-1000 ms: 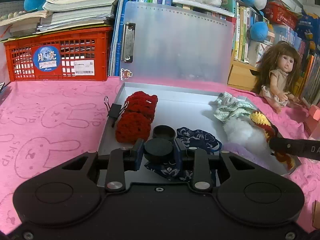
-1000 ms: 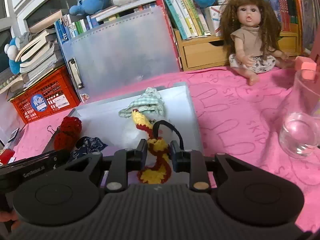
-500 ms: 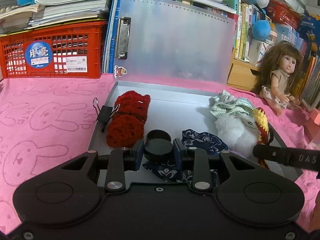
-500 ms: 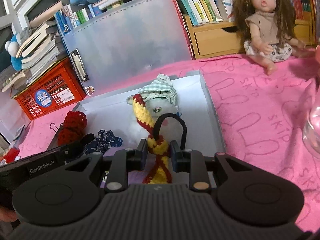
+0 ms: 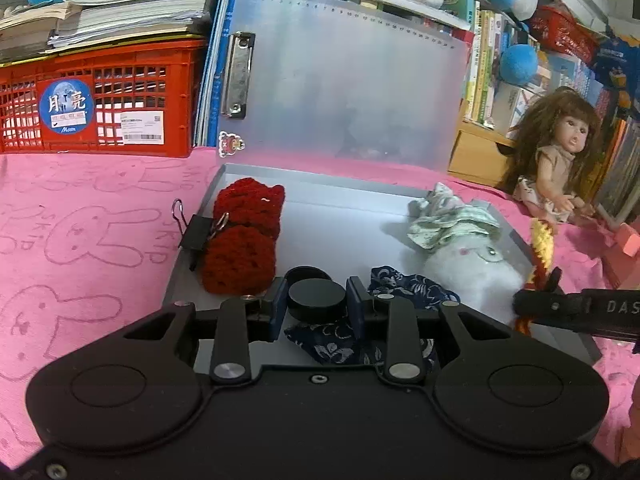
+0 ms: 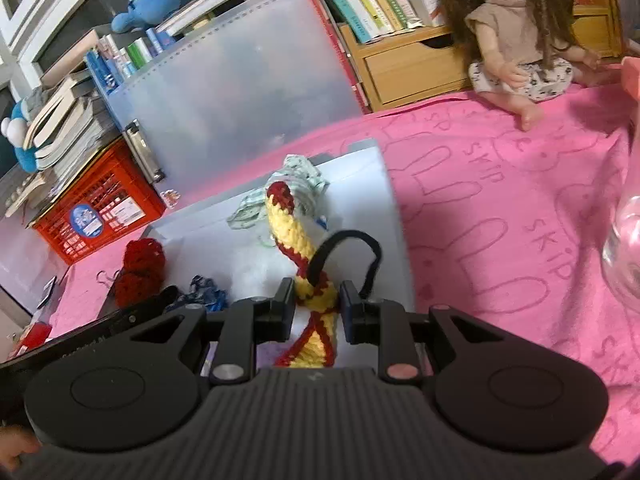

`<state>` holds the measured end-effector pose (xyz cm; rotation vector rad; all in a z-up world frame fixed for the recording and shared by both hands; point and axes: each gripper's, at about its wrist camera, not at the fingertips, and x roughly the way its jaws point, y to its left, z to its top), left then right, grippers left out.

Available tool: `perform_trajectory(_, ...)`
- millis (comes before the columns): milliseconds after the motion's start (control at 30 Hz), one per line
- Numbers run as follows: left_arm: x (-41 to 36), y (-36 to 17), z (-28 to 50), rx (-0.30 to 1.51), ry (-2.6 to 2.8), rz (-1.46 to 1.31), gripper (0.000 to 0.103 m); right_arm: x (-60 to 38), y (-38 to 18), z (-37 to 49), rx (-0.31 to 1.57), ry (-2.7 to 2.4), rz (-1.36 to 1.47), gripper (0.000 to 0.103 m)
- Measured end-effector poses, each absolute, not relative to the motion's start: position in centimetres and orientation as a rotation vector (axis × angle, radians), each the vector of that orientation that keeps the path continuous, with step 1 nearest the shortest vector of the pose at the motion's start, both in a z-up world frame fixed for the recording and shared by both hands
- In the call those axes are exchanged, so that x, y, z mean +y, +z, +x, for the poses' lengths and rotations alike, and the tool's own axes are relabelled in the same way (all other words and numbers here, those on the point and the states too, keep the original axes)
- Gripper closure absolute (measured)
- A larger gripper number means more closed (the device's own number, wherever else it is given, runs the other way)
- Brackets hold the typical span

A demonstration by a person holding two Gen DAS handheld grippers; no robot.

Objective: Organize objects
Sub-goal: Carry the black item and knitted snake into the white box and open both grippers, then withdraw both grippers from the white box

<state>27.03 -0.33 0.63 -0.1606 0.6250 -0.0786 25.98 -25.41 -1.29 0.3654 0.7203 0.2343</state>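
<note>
A: Since a second ago we have lifted the crocheted strip (image 6: 298, 248) clear of the case; it lay draped over the white plush then, and now its yellow-and-red length stands up from our right gripper (image 6: 316, 304), the tip curling toward 11 o'clock. The left view has also slid in closer to the case.

B: And the grips? The right jaws are pinched onto the strip just below its black cord loop (image 6: 352, 256). The left gripper (image 5: 317, 300) is clamped on the black round lid (image 5: 317, 295), held low over the near edge of the case floor.

A: Right. Behind the lid, at 12 o'clock and almost touching it, sits what looks like its black pot (image 5: 307, 274). The blue patterned cloth (image 5: 404, 284) lies at 3 o'clock of the lid, the red crochet pieces (image 5: 244, 240) at 10 o'clock, and the white plush (image 5: 468, 260) with its green checked cloth (image 5: 452, 220) further out at 2 o'clock.

B: So how do we place the strip well?

A: We judge it floppy, so it will swing. We should carry it slowly, lower the hanging tail first onto bare floor of the open case (image 5: 344, 220) between the red pieces and the plush, then release once it lies flat.

B: And keep the left gripper still, so the two tools do not collide near the front edge.
</note>
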Motion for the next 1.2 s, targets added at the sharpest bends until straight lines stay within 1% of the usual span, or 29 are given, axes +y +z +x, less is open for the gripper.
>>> perform_trajectory(67,-0.5,0.8,26.9,0.62,-0.082,-0.151,0.073,-25.2,-1.2,25.8,0.716,0.235,0.354,0.072)
perform_trajectory(167,-0.5,1.1,26.5,0.61,-0.086,-0.143,0.068,-25.4,-1.1,25.6,0.715,0.236,0.366,0.07)
perform_trajectory(200,-0.5,1.2,26.3,0.605,-0.087,-0.142,0.065,-25.4,-1.0,25.5,0.713,0.238,0.368,0.065)
perform_trajectory(233,-0.5,1.3,26.2,0.6,-0.086,-0.141,0.064,-25.5,-0.9,25.4,0.709,0.239,0.371,0.061)
perform_trajectory(300,-0.5,1.6,26.0,0.592,-0.086,-0.136,0.061,-25.7,-0.6,25.1,0.699,0.242,0.373,0.047)
perform_trajectory(433,-0.3,2.2,25.3,0.576,-0.092,-0.131,0.055,-25.8,0.3,24.3,0.667,0.245,0.363,0.044)
perform_trajectory(733,-0.4,3.3,23.0,0.569,-0.086,-0.088,0.045,-25.9,1.9,22.1,0.622,0.271,0.361,0.037)
perform_trajectory(833,-0.6,3.6,21.8,0.558,-0.094,-0.057,0.038,-25.7,2.2,21.2,0.61,0.28,0.337,0.036)
perform_trajectory(1067,-0.3,3.8,18.9,0.56,-0.135,-0.041,0.034,-24.9,2.4,18.8,0.587,0.297,0.27,0.032)
perform_trajectory(1200,-0.2,3.5,17.1,0.566,-0.154,-0.033,0.03,-24.7,2.4,17.3,0.575,0.311,0.251,0.03)
